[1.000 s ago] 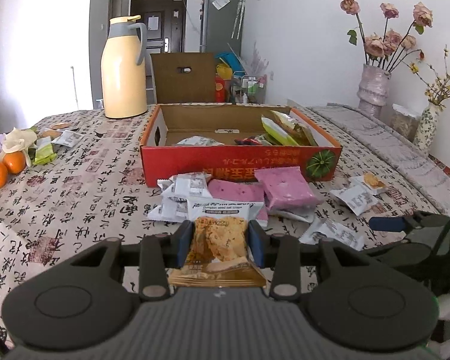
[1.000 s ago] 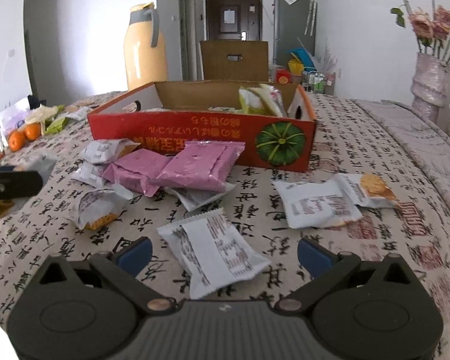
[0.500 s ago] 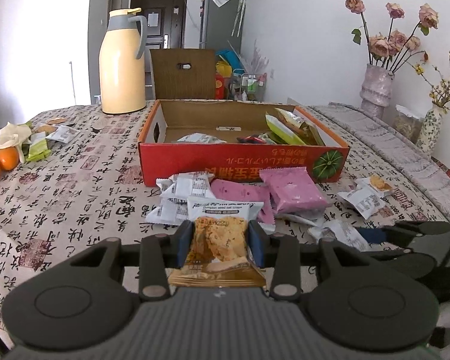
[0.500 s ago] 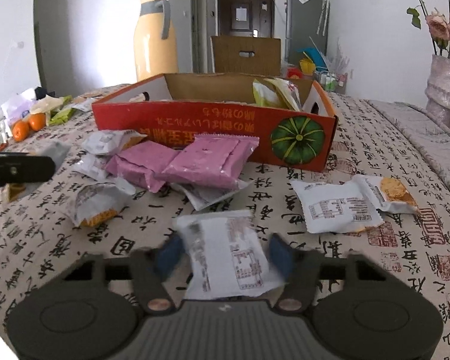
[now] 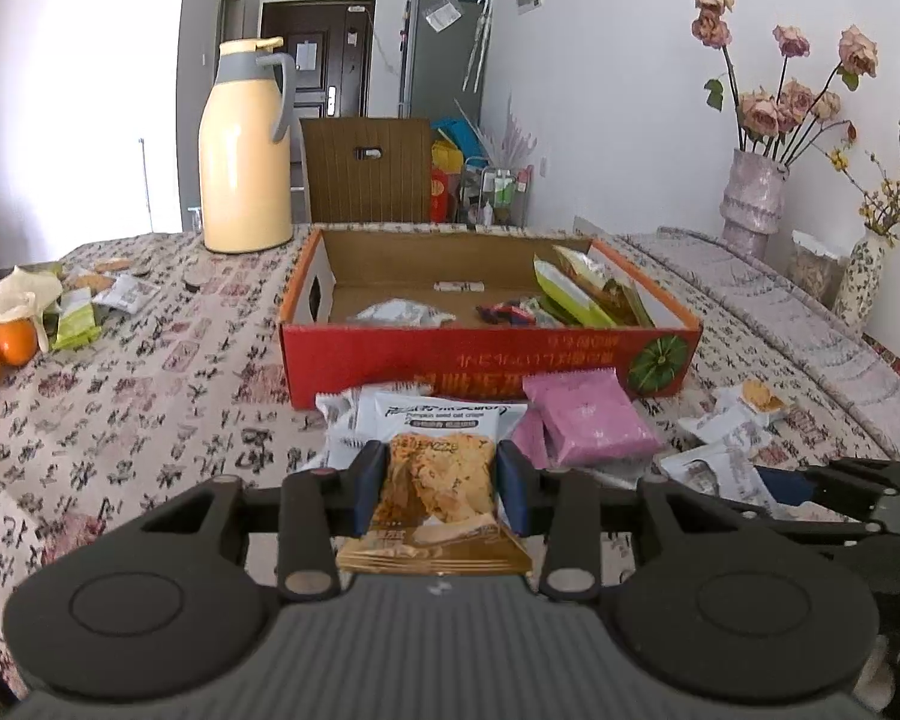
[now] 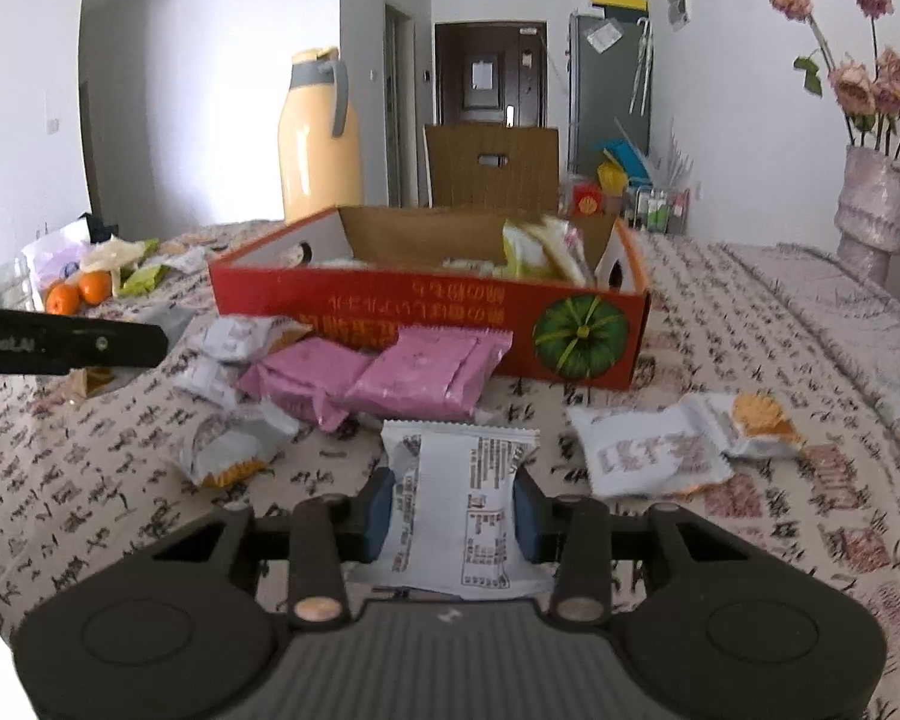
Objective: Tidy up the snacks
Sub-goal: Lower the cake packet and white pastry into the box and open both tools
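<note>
The left claw (image 5: 441,495) pinches a gold cracker packet (image 5: 435,504) above the counter (image 5: 120,408), in front of the red box (image 5: 480,363). The right claw (image 6: 455,507) pinches a white snack packet (image 6: 462,510), near the pink packets (image 6: 426,372) before the box.

My left gripper (image 5: 441,483) is hiding the cracker pack's (image 5: 435,501) sides. The box's (image 6: 390,312) near wall is hiding most of its contents. My right packet's (image 6: 459,516) print is blurring.
</note>
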`<action>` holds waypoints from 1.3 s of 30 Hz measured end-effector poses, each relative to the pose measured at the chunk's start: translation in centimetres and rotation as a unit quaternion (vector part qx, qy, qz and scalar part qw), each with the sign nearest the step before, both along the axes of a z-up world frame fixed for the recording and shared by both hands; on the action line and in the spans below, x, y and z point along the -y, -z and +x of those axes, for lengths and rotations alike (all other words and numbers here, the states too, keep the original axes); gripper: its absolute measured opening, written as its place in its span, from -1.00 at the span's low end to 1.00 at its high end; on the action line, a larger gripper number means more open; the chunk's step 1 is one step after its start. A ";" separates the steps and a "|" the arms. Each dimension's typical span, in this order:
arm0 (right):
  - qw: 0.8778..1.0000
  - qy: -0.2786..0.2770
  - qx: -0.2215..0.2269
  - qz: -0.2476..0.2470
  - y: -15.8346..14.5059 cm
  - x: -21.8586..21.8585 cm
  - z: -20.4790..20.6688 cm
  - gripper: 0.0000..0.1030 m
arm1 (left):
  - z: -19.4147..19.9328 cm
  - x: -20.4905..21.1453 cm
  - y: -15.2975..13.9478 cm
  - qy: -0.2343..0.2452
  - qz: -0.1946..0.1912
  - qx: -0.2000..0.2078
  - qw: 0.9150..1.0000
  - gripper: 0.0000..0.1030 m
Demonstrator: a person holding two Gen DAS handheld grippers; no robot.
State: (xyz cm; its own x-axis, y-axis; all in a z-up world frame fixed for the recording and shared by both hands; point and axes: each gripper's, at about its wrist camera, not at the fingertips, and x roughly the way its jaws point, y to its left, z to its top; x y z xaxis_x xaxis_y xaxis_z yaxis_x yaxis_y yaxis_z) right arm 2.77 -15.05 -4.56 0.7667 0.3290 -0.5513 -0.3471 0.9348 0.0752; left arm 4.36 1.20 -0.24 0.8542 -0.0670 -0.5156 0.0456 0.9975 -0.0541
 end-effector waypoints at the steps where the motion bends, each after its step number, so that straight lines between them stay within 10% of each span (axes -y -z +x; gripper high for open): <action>1: 1.000 0.001 0.005 0.001 -0.4 0.0 0.1 -0.23 | 0.1 0.0 -0.2 0.000 0.001 0.003 1.000 -0.22; 27: 0.996 0.003 0.086 0.015 -6.7 -4.0 12.4 -0.23 | 11.4 0.4 -5.2 -0.013 0.022 0.057 0.998 -0.22; 39: 0.997 0.008 0.074 0.038 -4.7 -5.4 17.3 -0.23 | 16.7 -1.7 -2.6 -0.044 -0.009 0.042 0.998 -0.22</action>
State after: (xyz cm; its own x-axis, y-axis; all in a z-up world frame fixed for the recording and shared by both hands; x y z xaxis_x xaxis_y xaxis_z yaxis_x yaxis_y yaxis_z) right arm 20.08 -9.63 0.12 0.8427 0.3526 -0.4067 -0.3450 0.9338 0.0948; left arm 21.03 2.92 2.34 0.8972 0.0008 -0.4417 -0.0362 0.9968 -0.0717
